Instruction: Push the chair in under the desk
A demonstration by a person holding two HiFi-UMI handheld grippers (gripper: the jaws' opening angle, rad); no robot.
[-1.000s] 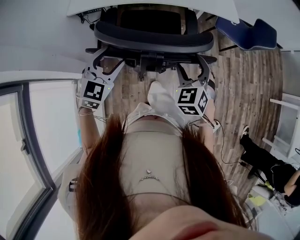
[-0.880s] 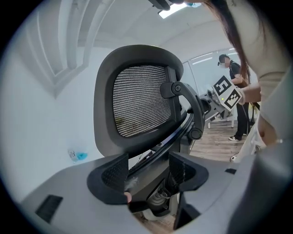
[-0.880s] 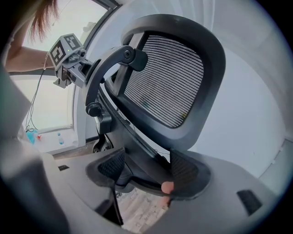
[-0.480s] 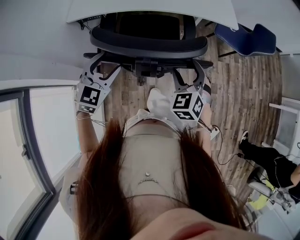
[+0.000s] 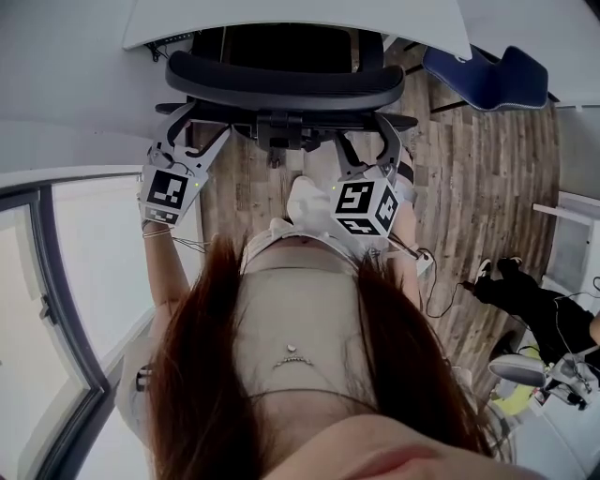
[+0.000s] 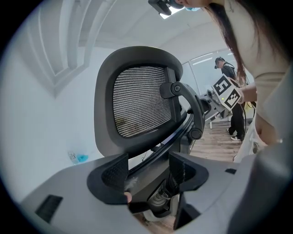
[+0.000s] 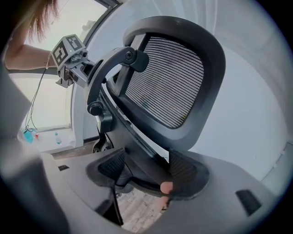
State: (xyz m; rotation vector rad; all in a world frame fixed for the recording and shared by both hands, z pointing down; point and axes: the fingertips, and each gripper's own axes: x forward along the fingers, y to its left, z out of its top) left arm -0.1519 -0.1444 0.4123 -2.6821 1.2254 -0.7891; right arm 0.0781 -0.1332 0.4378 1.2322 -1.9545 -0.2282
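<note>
While both tools reach forward to its back, the black mesh-backed office chair (image 5: 281,86) stands with its seat beneath the white desk top (image 5: 300,21), and its curved backrest sits just outside the desk's near edge, about midway along it. On the backrest's left side, the left gripper (image 5: 192,124) has its jaws spread. In the left gripper view (image 6: 149,172) the chair's dark curved support bar shows in the gap between the two ribbed pads (image 6: 114,171), though contact with either pad cannot be made out. On the right side, the right gripper (image 5: 367,141) is likewise spread. In its own view (image 7: 142,172) the lower rim of the backrest and the frame under it fill the space between the jaws. Below the chair lies a grey-brown wooden plank floor (image 5: 487,169). Near the desk's right corner rests a blue padded object (image 5: 487,70), and another person in dark clothing (image 5: 525,305) is well apart at the right.
</note>
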